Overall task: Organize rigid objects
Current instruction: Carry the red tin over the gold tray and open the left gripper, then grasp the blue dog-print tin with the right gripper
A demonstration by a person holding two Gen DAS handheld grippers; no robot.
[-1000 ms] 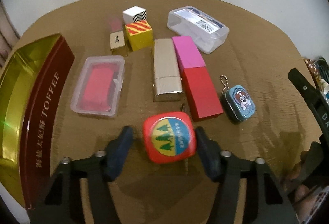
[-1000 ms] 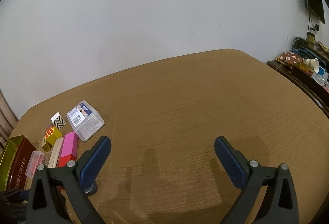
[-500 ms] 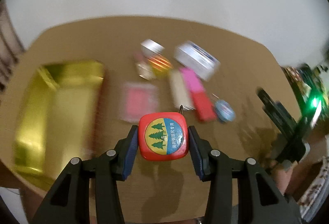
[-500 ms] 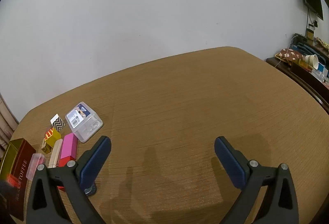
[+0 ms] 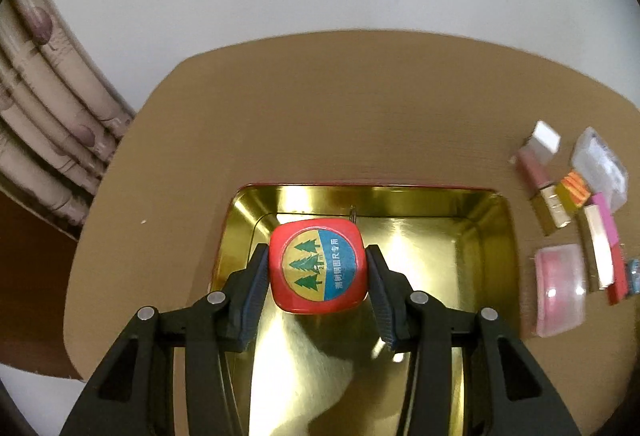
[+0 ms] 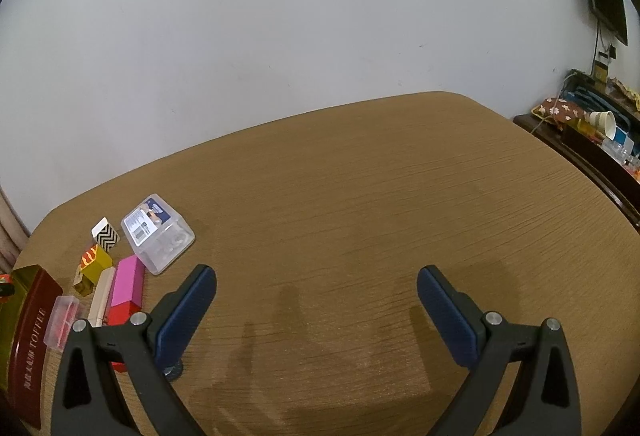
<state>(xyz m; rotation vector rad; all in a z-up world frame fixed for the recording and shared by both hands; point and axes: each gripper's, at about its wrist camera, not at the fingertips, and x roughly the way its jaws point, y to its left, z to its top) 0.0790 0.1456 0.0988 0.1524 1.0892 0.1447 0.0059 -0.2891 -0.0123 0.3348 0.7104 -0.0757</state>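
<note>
My left gripper (image 5: pixel 317 268) is shut on a red tape measure (image 5: pixel 318 267) with a tree label, holding it above the open gold toffee tin (image 5: pixel 472 236). To the right of the tin lie the other objects: a pink clear case (image 5: pixel 559 290), a gold bar (image 5: pixel 597 248), a pink and red block (image 5: pixel 612 252), a yellow cube (image 5: pixel 574 190) and a clear box (image 5: pixel 600 160). My right gripper (image 6: pixel 316 312) is open over bare table, with nothing between its fingers. The same row of objects lies to its left, beside the tin's dark red side (image 6: pixel 30 336).
The brown table (image 6: pixel 360 196) stretches wide in front of the right gripper. A white wall stands behind it. A curtain (image 5: pixel 44 108) hangs at the table's left end in the left wrist view. A cluttered dark sideboard (image 6: pixel 592 140) stands at the far right.
My left gripper has risen and swung left with the tape measure, from over the table by the objects to above the gold tin. The right gripper has stayed still.
</note>
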